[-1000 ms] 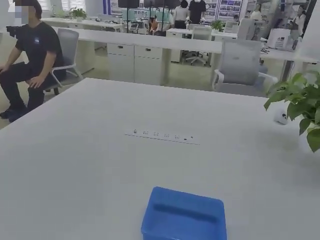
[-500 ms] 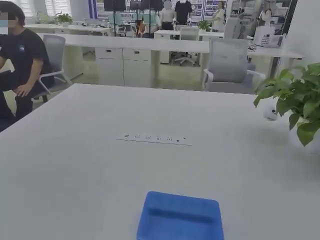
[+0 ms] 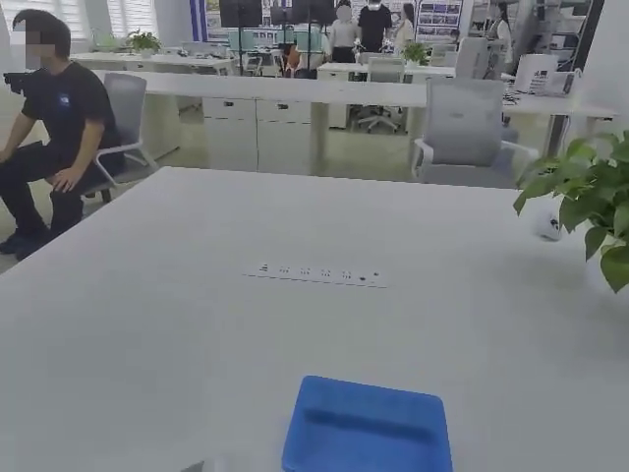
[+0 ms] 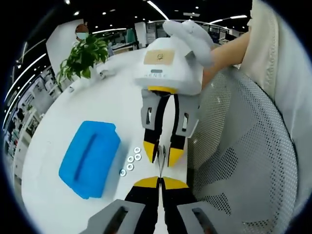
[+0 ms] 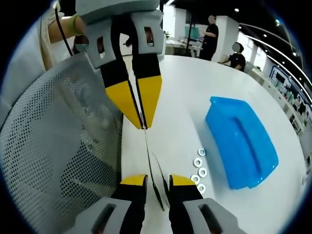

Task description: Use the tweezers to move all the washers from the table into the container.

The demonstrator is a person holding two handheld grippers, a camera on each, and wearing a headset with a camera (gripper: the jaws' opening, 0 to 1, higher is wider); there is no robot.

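The tweezers (image 5: 152, 161) are a hairline we can barely trace. Their lower length drops between the jaws of the right gripper (image 5: 157, 181), which stand narrowly parted on either side, and we cannot tell whether the pads touch the metal. The left gripper (image 5: 142, 123), seen at 12 o'clock, has its yellow jaws pressed together on the tweezers' far end. In the head view the blue container (image 3: 366, 425) is cut off by the lower edge.

In the right gripper view the tweezers' long axis runs 12 to 6, bridging the two grippers. The container's long axis there runs 11 to 5. Five washers (image 5: 200, 169) lie in a loose line just beside its long side, at 3 o'clock from the right jaws. A mesh chair (image 5: 58, 146) sits at 9 o'clock.

Everything rests on a white table (image 3: 197, 324). Seen from the head, a socket strip (image 3: 314, 273) lies at 12 o'clock from the container, a leafy plant (image 3: 590, 197) at 2 and a seated person (image 3: 59, 118) at 10, in an open-plan office.
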